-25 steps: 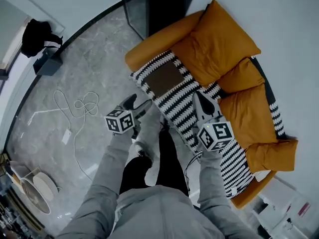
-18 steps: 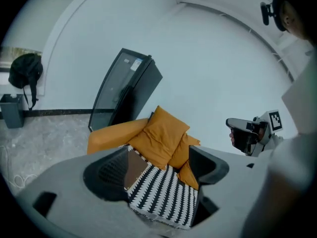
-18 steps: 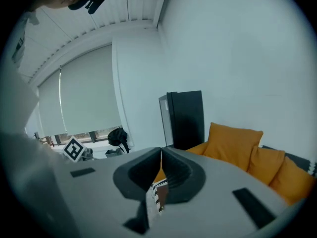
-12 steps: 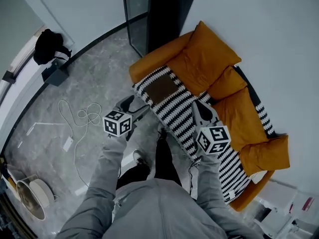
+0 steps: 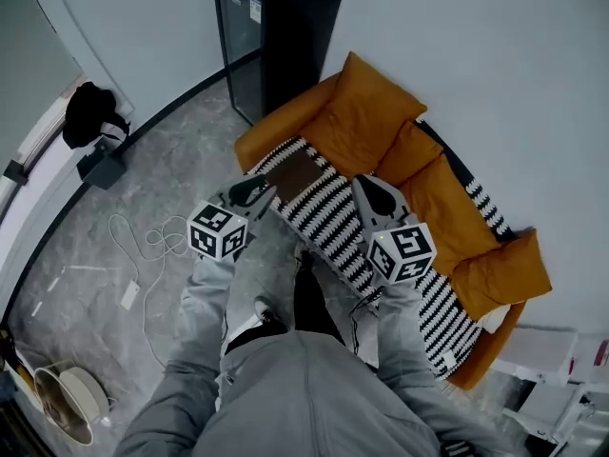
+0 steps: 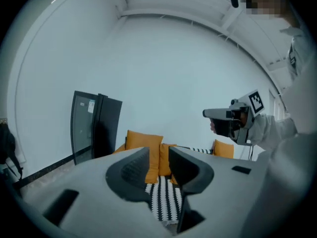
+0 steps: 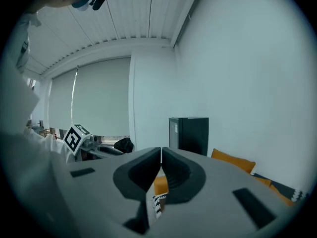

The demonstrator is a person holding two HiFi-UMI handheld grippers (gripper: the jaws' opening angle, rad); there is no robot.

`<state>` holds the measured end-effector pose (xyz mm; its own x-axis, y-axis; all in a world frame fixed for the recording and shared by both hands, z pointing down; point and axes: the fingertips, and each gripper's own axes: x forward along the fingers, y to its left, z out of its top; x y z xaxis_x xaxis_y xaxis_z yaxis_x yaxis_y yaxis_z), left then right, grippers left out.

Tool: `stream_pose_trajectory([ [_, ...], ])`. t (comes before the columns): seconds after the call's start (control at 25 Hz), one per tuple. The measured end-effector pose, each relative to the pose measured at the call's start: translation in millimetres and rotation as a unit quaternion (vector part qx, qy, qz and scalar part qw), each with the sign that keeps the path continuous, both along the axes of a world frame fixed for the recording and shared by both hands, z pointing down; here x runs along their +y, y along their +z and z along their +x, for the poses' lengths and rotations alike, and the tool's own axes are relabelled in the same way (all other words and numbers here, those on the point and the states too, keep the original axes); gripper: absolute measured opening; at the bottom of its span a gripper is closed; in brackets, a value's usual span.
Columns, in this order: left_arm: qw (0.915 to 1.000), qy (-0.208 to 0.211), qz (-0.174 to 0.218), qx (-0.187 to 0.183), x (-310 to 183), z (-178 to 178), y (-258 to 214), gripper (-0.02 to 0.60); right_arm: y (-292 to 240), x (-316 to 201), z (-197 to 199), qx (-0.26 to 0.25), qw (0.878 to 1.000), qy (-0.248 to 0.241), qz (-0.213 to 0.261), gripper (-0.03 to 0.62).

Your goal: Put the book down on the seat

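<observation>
The brown book lay flat on the striped throw covering the seat of the orange sofa, clear of both tongs. The left tongs were closing on nothing, a narrow gap between the jaws. The right tongs were pressed together, empty. Orange cushions lined the back. A black cabinet stood beside the sofa, and a white cable and a black bag lay on the floor.
</observation>
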<state>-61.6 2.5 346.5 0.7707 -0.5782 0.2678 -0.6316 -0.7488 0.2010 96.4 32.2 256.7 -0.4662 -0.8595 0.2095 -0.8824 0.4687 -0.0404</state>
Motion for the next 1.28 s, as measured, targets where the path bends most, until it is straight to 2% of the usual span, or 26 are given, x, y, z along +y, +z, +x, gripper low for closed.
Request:
stream_pose_trajectory([
  [0.08,0.9998,-0.002,0.018,0.012,3,2,-21,0.137,-9,11,0,0.002,1.0,-0.001,0.003,0.031],
  [0.24,0.9985,0.002,0.054,0.011,17,4,-58,0.113,-25,33,5,0.013,1.0,0.007,-0.002,0.031],
  [0.36,0.9965,0.0,0.083,0.001,29,1,-85,0.075,-43,44,7,0.019,1.0,0.016,-0.004,0.031],
  [0.56,0.9919,-0.012,0.123,-0.029,46,-8,-120,0.031,-79,62,4,0.012,1.0,0.017,0.022,0.031],
  [0.72,0.9873,-0.023,0.152,-0.039,62,-13,-145,0.026,-101,79,-7,0.018,0.999,0.007,0.041,0.031],
  [0.96,0.9796,-0.004,0.193,-0.056,87,-8,-175,0.026,-129,101,-22,0.033,0.997,-0.007,0.074,0.031],
  [1.28,0.9768,0.004,0.206,-0.057,109,-8,-193,0.026,-137,123,-28,0.063,0.993,-0.025,0.092,0.029],
])
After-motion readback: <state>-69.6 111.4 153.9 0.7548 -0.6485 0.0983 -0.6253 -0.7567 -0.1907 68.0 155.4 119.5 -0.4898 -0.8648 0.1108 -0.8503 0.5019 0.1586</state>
